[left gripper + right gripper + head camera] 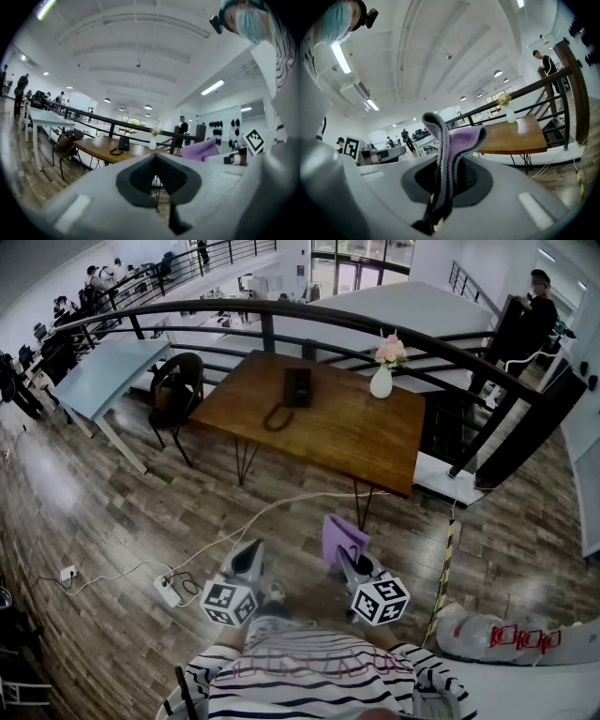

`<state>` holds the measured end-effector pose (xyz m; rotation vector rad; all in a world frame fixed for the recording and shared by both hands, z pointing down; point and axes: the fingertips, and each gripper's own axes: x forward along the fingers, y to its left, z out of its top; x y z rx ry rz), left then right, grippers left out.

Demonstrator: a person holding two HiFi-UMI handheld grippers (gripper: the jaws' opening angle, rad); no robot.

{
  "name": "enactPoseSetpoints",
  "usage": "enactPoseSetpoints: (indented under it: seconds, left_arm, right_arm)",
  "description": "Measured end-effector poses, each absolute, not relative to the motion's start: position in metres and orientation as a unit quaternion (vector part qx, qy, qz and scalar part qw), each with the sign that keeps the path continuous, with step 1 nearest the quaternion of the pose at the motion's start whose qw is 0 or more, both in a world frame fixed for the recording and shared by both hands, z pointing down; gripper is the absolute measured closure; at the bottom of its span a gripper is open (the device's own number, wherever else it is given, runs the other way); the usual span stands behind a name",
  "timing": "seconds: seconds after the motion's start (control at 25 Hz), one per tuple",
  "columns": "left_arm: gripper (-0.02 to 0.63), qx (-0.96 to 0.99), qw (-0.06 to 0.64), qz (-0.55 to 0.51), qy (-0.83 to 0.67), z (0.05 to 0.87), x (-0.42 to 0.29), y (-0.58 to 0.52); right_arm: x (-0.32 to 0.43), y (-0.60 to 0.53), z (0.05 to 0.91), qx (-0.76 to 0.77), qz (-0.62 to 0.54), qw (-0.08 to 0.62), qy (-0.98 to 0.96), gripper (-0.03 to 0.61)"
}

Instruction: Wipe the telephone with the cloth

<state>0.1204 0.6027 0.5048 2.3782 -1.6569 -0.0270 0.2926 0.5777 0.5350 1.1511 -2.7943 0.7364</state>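
A black telephone [297, 387] with a coiled cord lies on the wooden table [356, 442], far ahead of both grippers; it also shows small in the left gripper view, telephone [123, 143]. My right gripper [345, 557] is shut on a purple cloth [342, 536], which stands folded up between the jaws, cloth [450, 150]. My left gripper [247, 559] is held beside it with the jaws together and nothing in them, left gripper [155, 174]. Both are close to the person's body, well short of the table.
A white vase with pink flowers [384, 367] stands at the table's far right. A dark chair [176, 390] sits left of the table, a light blue table [112, 371] beyond it. A black railing [375, 329] runs behind. A power strip and cables [169, 589] lie on the wood floor.
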Motion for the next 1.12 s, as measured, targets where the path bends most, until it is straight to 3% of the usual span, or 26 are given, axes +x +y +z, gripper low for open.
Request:
enactPoseSetpoints:
  seconds: [0.52, 1.12]
  left_arm:
    - [0.612, 0.829, 0.136, -0.017, -0.542, 0.514, 0.112, 0.532]
    - [0.612, 0.844, 0.154, -0.024, -0.514, 0.502, 0.002, 0.414]
  right_arm:
    - [0.279, 0.514, 0.539, 0.379, 0.259, 0.001, -0.888, 0.543]
    - [0.175, 0.397, 0.528, 0.409, 0.281, -0.007, -0.868, 0.543]
